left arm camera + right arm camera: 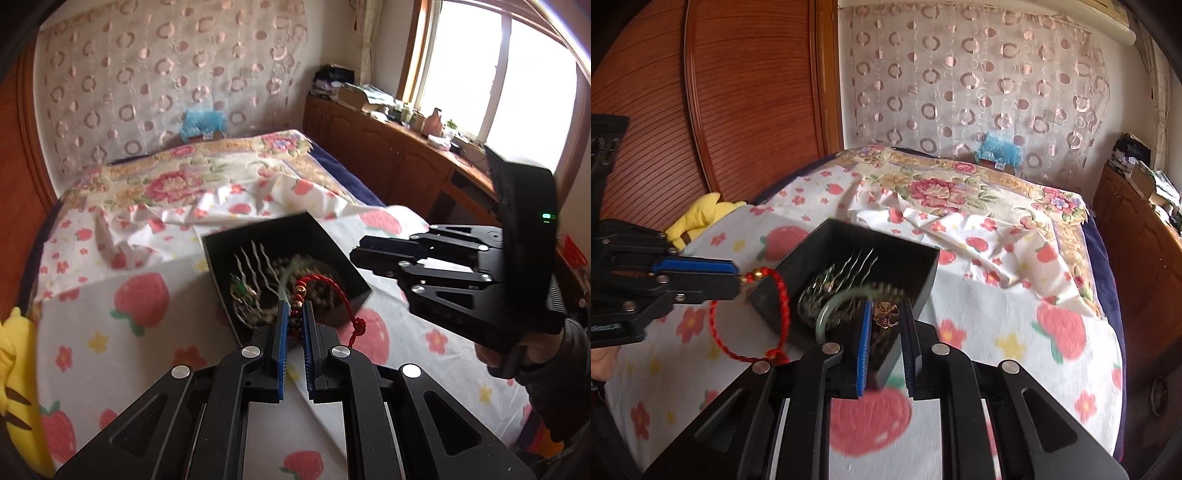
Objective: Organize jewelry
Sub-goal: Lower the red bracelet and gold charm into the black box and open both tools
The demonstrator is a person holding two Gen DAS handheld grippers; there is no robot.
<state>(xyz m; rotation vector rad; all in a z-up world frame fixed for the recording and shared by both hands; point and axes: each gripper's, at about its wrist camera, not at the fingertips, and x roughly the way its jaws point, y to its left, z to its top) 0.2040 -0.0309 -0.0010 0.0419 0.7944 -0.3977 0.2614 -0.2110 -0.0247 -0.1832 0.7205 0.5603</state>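
A black open jewelry box [325, 236] [916, 254] sits on the strawberry-print bedsheet. Inside lie a silver hair comb [255, 258] [860, 260], a green bangle [831, 306] and beads. My left gripper [294, 308] [737, 277] is shut on a red cord bracelet with gold beads [332, 291] [779, 295], held over the box's near edge with the cord draped outside. My right gripper [886, 306] [356, 253] is closed on a small gold flower brooch [885, 314] above the box's near corner.
A yellow plush toy [14, 354] [701, 218] lies at the bed's left edge. A wooden headboard [701, 110] stands on the left. A wooden cabinet [388, 147] with clutter runs under the window. A floral quilt [942, 192] covers the far bed.
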